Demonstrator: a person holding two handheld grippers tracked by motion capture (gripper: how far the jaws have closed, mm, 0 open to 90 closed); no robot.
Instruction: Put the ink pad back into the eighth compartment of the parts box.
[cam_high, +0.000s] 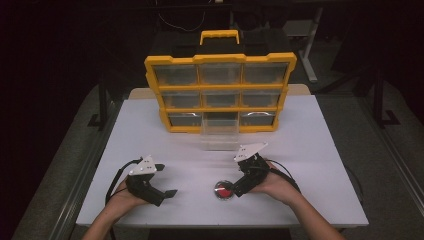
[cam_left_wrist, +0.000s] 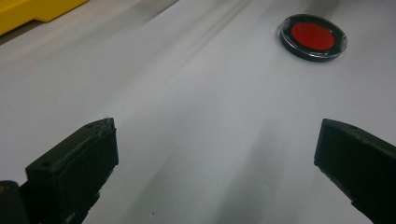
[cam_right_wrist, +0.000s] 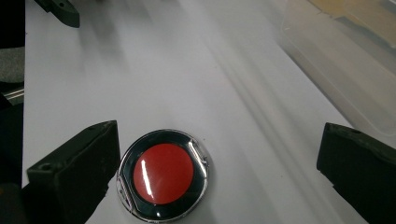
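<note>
A small round case with a red centre and black rim (cam_high: 223, 190) lies on the white table (cam_high: 310, 150) near its front. My right gripper (cam_high: 231, 192) stands open right at it; in the right gripper view the case (cam_right_wrist: 162, 173) lies between the jaws, close to the left one. My left gripper (cam_high: 166, 181) is open over bare table at the front left, apart from the case (cam_left_wrist: 313, 37), which shows far ahead to its right. A clear plastic drawer (cam_high: 220, 134) is pulled out of the yellow organiser (cam_high: 220, 92).
The yellow and black organiser with several clear drawers stands upright at the back middle of the table, a yellow handle (cam_high: 219, 36) on top. The pulled-out drawer (cam_right_wrist: 345, 70) lies just beyond my right gripper. Dark floor and table legs surround the table.
</note>
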